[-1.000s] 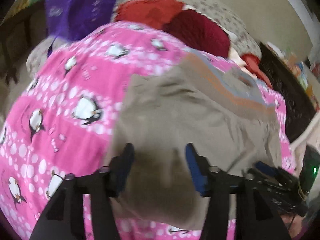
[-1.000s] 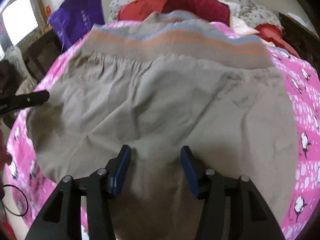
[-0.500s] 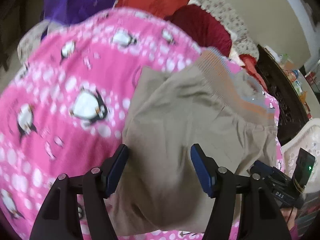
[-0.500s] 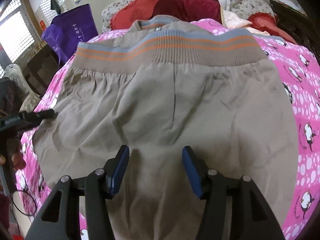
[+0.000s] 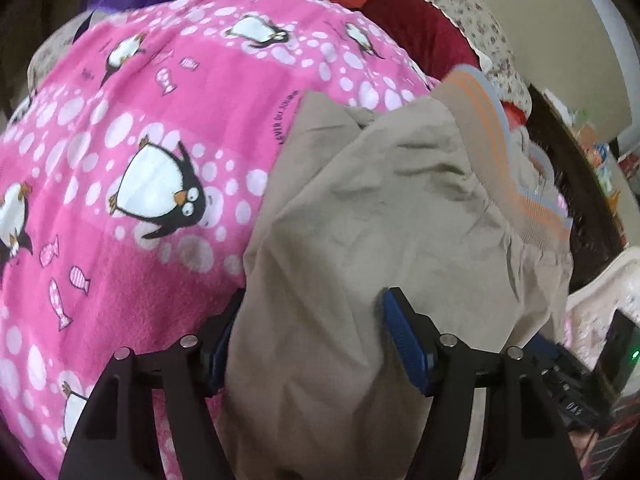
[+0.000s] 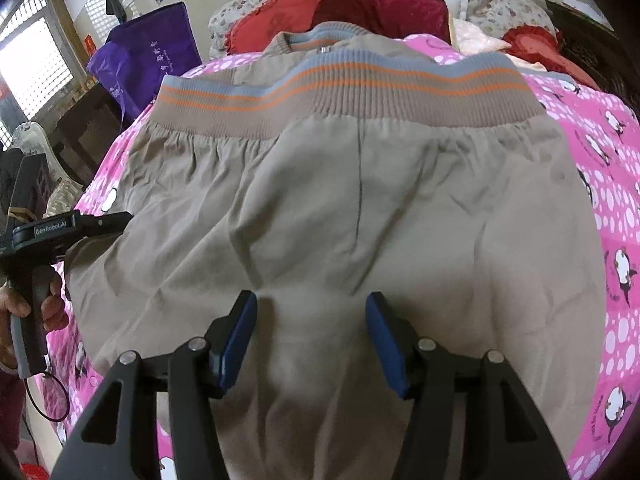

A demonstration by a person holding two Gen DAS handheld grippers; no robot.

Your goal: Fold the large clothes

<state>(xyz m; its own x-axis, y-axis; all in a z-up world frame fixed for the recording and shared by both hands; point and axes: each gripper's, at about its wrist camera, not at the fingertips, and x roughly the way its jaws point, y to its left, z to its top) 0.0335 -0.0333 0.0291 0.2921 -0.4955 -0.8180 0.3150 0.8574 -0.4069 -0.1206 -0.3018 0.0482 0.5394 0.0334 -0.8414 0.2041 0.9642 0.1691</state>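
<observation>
A tan garment with a ribbed band striped orange and grey-blue lies spread on a pink penguin blanket. My right gripper stands open low over its near part, a soft hump of cloth between the pads without being pinched. My left gripper is at the garment's left edge, jaws wide. Its left finger is tucked under the cloth edge and the right finger rests on top. In the right wrist view a hand holds the left gripper at that edge.
Red cushions and floral bedding sit at the head of the bed. A purple bag stands beyond the far left corner near a window. Dark wooden furniture runs along the right side.
My left gripper has sunk toward the bed and its jaws have spread; its left finger is now under the cloth edge. The garment has settled flatter. The right gripper barely moved.
</observation>
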